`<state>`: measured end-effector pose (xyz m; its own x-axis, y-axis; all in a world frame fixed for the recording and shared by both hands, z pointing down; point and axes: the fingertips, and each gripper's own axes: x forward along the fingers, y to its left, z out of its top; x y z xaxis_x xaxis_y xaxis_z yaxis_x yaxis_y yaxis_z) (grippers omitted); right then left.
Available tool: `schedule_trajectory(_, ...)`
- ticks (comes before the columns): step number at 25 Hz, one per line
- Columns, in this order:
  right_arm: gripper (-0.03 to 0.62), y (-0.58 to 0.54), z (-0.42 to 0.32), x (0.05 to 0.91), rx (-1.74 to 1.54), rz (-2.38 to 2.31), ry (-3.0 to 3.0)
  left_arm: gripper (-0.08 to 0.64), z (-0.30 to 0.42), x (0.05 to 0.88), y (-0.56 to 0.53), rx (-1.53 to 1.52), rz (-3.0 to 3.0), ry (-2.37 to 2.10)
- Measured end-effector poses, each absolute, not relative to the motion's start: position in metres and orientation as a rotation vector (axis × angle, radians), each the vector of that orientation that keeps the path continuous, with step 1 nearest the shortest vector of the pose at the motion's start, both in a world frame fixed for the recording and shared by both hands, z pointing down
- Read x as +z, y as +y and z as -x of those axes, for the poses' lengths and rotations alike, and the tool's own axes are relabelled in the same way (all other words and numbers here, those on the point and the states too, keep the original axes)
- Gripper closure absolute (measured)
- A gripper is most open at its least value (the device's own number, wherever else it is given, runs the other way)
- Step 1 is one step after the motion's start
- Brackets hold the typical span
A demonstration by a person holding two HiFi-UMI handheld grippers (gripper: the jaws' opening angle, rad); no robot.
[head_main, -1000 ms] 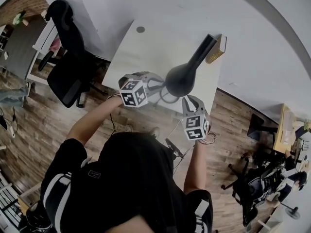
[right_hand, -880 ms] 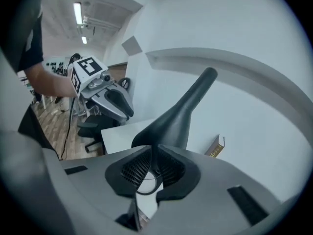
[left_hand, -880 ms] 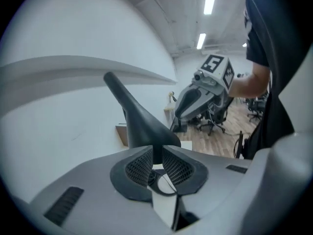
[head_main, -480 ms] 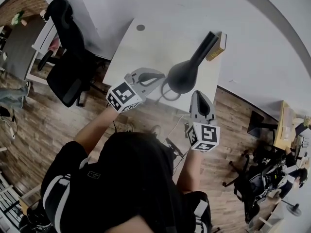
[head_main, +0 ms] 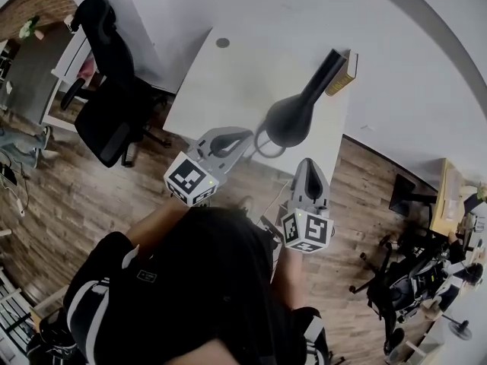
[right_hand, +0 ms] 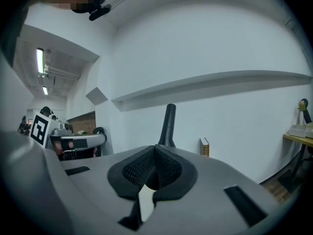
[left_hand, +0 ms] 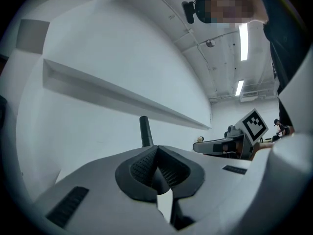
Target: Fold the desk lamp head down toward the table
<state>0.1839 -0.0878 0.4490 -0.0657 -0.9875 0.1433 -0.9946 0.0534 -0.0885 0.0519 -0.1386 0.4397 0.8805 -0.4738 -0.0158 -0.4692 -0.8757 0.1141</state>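
I hold both grippers level, side by side: left [head_main: 242, 136], right [head_main: 310, 166], jaws closed on nothing. One lamp [head_main: 293, 119] stands on the table [head_main: 228, 82] just ahead, clear of both. One book [head_main: 344, 73] sits behind it.

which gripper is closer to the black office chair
Left. The left gripper hangs at the desk edge on the black office chair's side; the right gripper sits farther off, toward the lamp head's other side.

**Black top, grey grippers**

The person wears a black short-sleeved top [head_main: 205, 280], with white stripes on the sleeve [head_main: 91, 295] at the top's left edge. Ahead of the top, the left gripper [head_main: 245, 134] and right gripper [head_main: 310, 163] have smooth grey shells, black ribbed pads [left_hand: 142, 166] and black-and-white marker cubes [head_main: 190, 179].
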Motion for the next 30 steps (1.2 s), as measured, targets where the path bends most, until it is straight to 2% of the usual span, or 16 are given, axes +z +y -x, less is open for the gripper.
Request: schedule_trajectory(30, 0.578, -0.07, -0.183, 0.462, 0.252, -2.134, -2.215, 0.535, -0.056, 0.446, -0.117, -0.078, -2.947, -0.732)
